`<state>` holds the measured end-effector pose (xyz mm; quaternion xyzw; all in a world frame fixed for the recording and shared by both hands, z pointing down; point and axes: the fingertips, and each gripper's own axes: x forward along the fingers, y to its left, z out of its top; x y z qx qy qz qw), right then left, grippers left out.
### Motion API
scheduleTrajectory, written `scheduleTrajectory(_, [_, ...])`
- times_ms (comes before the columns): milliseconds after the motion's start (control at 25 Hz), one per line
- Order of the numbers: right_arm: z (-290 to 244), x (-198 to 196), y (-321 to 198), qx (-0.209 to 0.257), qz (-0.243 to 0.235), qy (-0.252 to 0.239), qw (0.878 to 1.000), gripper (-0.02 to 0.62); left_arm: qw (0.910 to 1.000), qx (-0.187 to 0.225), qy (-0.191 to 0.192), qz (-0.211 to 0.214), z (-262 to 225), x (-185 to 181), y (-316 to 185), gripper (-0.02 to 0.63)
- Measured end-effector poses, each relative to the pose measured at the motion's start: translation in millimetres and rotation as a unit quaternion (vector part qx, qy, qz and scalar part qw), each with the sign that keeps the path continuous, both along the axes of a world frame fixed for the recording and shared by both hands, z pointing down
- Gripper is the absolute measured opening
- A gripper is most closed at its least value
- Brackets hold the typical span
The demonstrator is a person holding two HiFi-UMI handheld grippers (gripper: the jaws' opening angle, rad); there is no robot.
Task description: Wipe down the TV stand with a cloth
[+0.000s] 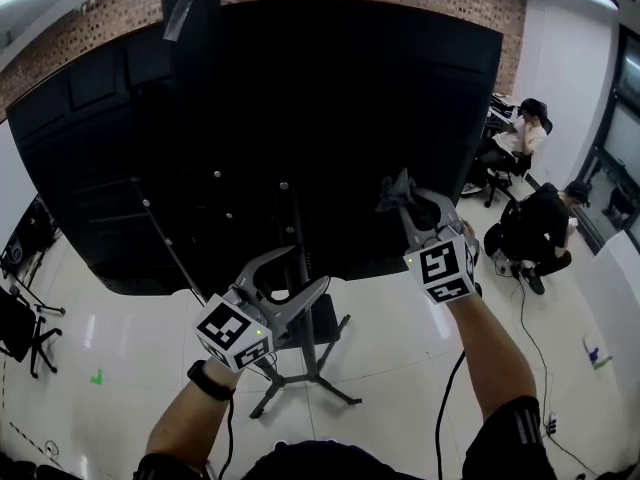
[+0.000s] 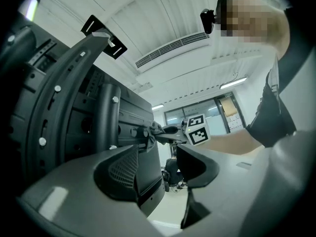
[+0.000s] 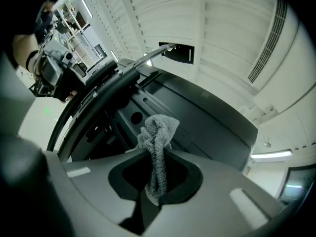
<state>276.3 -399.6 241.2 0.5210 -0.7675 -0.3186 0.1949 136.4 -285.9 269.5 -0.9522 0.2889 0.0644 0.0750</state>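
Currently the left gripper (image 1: 295,273) is nearest, low and left of centre, jaws spread with nothing between them. In the left gripper view (image 2: 165,169) only the panel's lower edge and the room show through the gap.

The right gripper (image 1: 415,208) is higher and to the right, clamped on the cloth (image 1: 400,190). The right gripper view (image 3: 155,177) shows the grey cloth (image 3: 157,132) bunched, running lengthwise out along the jaws.

Key relation: the TV stand pole (image 1: 297,228) runs upright from its wheeled base (image 1: 310,368) on the floor (image 1: 120,348). It sits just beyond the left gripper's tips, and left of and below the cloth. So the empty gripper is the nearer one. My read is that the cloth has to come left and down to work along the pole.

The cloth tip is up at the TV back panel (image 1: 250,118); can't tell if it touches.

No containers in view.

Far right: two seated people (image 1: 545,228), well apart from the stand.
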Motion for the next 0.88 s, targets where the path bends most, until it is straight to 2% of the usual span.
scheduleTrajectory(200, [-33,-47,35,0.040,-0.058,-0.005,0.998,0.031,0.9998,0.007,0.005,-0.018,-5,-26,6,0.262])
scheduleTrajectory(440, [-67,-123,82,0.072,-0.109,0.025,0.991,0.031,0.9990,0.029,0.016,-0.031,-19,-70,26,0.262])
scheduleTrajectory(640, [-81,-207,101,0.084,-0.138,0.045,0.986,0.031,0.9972,0.044,0.019,-0.058,-30,-139,32,0.262])
scheduleTrajectory(880, [-87,-316,114,0.086,-0.167,0.066,0.980,0.031,0.9950,0.043,0.034,-0.083,-34,-224,38,0.261])
